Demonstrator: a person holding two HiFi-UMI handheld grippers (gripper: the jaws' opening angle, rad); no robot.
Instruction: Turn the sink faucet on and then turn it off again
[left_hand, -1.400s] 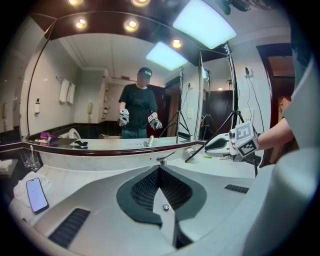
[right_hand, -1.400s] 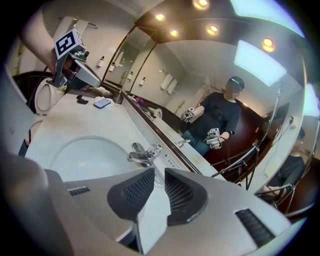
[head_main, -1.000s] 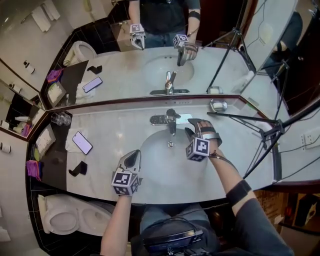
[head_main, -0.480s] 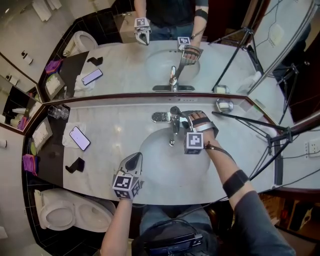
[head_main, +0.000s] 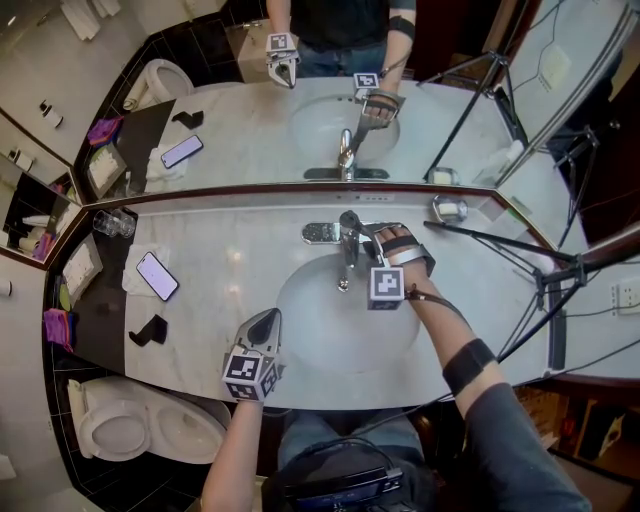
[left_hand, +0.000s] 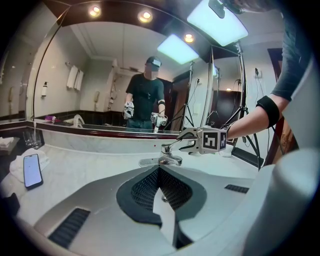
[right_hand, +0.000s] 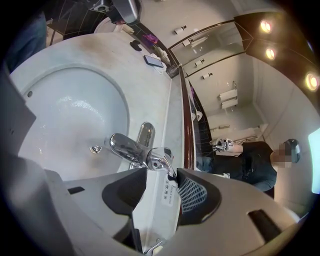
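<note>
The chrome faucet (head_main: 346, 252) stands at the back of the white sink basin (head_main: 300, 335), and no water shows at the spout. My right gripper (head_main: 364, 234) has come in from the right at the faucet's top. In the right gripper view its jaws (right_hand: 156, 172) straddle the thin lever (right_hand: 165, 164), from which a small paper tag (right_hand: 169, 192) hangs. These jaws have just been closing, with room still left beside the lever. My left gripper (head_main: 268, 318) hovers over the basin's front left, its tips (left_hand: 160, 170) together and holding nothing.
A phone (head_main: 157, 276) lies on a cloth at the counter's left, with a glass (head_main: 113, 223) behind it and a black holder (head_main: 150, 332) in front. A metal cup (head_main: 449, 210) and tripod legs (head_main: 500, 242) stand at the right. The mirror runs behind the faucet.
My right gripper has moved from over the basin up to the faucet's handle and rolled, so its jaws now straddle the lever. My left gripper has sunk a little.
</note>
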